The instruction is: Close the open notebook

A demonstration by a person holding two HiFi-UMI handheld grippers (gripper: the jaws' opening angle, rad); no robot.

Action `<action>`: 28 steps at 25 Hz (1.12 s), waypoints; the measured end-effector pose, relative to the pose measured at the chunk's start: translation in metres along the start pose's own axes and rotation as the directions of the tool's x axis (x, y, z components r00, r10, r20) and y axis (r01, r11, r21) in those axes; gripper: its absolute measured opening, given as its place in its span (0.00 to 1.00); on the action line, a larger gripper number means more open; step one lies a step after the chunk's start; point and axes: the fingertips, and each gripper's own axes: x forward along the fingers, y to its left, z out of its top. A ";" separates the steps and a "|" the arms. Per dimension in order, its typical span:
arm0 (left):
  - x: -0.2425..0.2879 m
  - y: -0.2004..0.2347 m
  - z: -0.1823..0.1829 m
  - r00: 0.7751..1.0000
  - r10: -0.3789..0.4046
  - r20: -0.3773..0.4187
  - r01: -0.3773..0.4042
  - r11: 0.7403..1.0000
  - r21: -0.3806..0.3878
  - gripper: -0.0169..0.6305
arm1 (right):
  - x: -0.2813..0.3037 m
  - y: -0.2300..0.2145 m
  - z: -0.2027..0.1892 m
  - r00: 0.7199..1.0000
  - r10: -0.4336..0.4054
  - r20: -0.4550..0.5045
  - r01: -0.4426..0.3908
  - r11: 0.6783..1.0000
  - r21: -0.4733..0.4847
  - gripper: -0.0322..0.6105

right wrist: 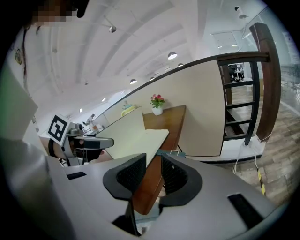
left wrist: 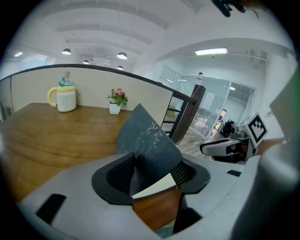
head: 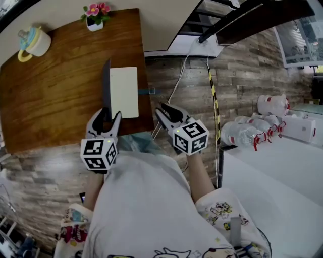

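Observation:
A notebook lies open near the right edge of the wooden table [head: 50, 95]. Its dark cover [head: 106, 83] stands upright on edge, and its white pages [head: 124, 92] lie flat to the right. My left gripper [head: 106, 117] is at the cover's near end, open. In the left gripper view the cover [left wrist: 145, 140] rises between the spread jaws [left wrist: 154, 176], above the white page edge [left wrist: 152, 186]. My right gripper [head: 162, 110] hovers off the table's right front corner. Its jaws [right wrist: 152, 171] keep a narrow gap with nothing between them. The cover's cream inner side [right wrist: 124, 131] faces it.
A mug [head: 34, 43] and a small flower pot [head: 96, 15] stand at the table's far side. A teal strap [head: 148, 91] sticks out from the notebook over the table edge. Cables and a striped strip [head: 214, 101] run along the floor. Bottles [head: 252, 132] sit on a white counter at right.

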 end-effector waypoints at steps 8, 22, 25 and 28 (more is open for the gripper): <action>0.023 -0.015 -0.015 0.997 0.036 -0.069 -0.025 0.987 0.161 0.43 | -0.011 -0.012 -0.014 1.000 -0.027 -0.002 0.027 0.999 0.029 0.18; 0.043 -0.037 -0.032 0.986 0.103 -0.133 -0.050 0.934 0.353 0.53 | -0.037 -0.030 -0.029 0.997 -0.081 -0.020 0.082 0.994 0.072 0.17; 0.046 -0.042 -0.037 0.984 0.097 -0.148 -0.034 0.924 0.381 0.54 | -0.042 -0.032 -0.033 0.996 -0.091 -0.025 0.092 0.993 0.080 0.17; 0.051 -0.044 -0.045 0.983 0.082 -0.162 -0.012 0.919 0.394 0.56 | -0.043 -0.035 -0.041 0.995 -0.099 -0.033 0.102 0.991 0.084 0.17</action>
